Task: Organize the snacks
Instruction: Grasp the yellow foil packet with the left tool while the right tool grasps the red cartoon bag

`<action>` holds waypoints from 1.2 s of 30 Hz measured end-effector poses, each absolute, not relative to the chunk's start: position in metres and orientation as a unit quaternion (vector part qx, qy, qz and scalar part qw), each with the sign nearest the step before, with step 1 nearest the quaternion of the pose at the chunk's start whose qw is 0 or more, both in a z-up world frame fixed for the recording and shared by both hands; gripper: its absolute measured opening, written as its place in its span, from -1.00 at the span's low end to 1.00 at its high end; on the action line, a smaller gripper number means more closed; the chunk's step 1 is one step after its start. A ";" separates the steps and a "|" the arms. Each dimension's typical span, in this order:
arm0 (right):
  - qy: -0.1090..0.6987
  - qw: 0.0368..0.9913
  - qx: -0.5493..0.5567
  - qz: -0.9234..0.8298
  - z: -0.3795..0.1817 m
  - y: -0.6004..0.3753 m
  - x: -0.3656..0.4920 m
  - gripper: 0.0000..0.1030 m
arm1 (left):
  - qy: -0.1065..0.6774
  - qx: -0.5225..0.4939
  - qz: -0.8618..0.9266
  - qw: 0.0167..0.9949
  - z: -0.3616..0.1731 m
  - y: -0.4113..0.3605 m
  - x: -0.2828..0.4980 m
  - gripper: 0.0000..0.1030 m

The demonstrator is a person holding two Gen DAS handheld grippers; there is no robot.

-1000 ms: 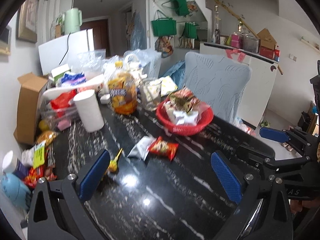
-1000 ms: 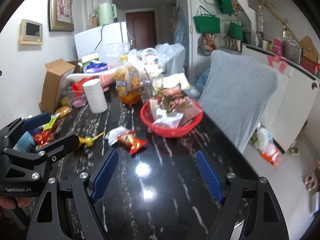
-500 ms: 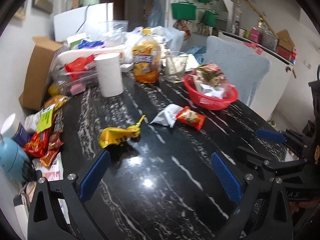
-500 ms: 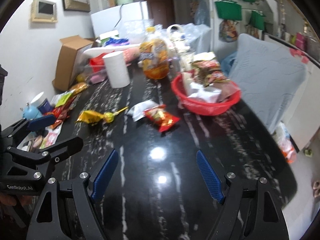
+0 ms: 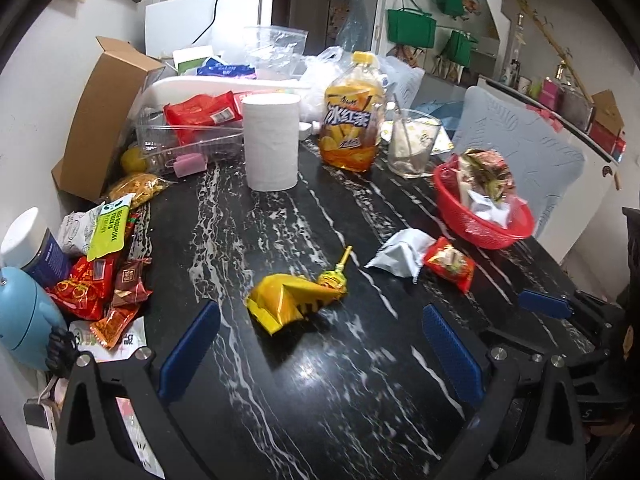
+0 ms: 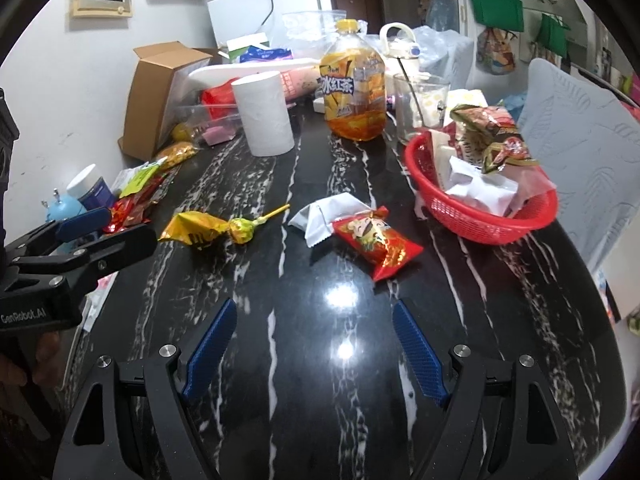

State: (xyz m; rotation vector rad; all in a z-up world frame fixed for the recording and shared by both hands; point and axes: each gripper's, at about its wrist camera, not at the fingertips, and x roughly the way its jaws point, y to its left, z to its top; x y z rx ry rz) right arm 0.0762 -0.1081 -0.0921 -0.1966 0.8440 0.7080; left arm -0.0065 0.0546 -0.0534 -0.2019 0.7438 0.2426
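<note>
On the black marble table lie three loose snacks: a yellow-wrapped lollipop, a white packet and a red packet. A red basket with several snack packets stands at the right. My left gripper is open and empty, just short of the lollipop. My right gripper hangs open and empty over bare table, below the red packet. The left gripper's fingers also show at the left edge of the right wrist view.
A paper roll, a large iced-tea bottle, a glass, a cardboard box and a clear tray stand at the back. More snack packets pile at the left edge. A grey chair stands right of the table.
Both grippers have come down and forward toward the table; the lollipop and the two packets now lie nearer to the fingers. Both jaws stay equally wide.
</note>
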 end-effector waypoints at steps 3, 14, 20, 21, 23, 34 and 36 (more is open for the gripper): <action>0.413 0.844 -0.095 0.328 -0.100 -0.104 0.087 0.57 | 0.374 -0.095 0.120 0.915 -0.062 0.056 0.006 0.98; 0.419 0.853 -0.107 0.293 -0.106 -0.113 0.122 0.58 | 0.376 -0.039 0.151 0.914 -0.061 0.054 0.040 0.99; 0.417 0.851 -0.111 0.298 -0.110 -0.104 0.145 0.57 | 0.384 -0.025 0.175 0.906 -0.069 0.068 0.057 0.99; 0.417 0.851 -0.115 0.298 -0.113 -0.101 0.148 0.57 | 0.385 -0.024 0.182 0.904 -0.071 0.071 0.058 0.99; 0.419 0.847 -0.125 0.302 -0.120 -0.094 0.156 0.57 | 0.393 -0.026 0.194 0.898 -0.077 0.076 0.059 0.99; 0.412 0.842 -0.178 0.301 -0.138 -0.070 0.172 0.57 | 0.446 -0.076 0.159 0.878 -0.115 0.093 0.064 0.99; 0.414 0.841 -0.179 0.299 -0.141 -0.068 0.171 0.55 | 0.453 -0.096 0.147 0.874 -0.120 0.095 0.063 0.99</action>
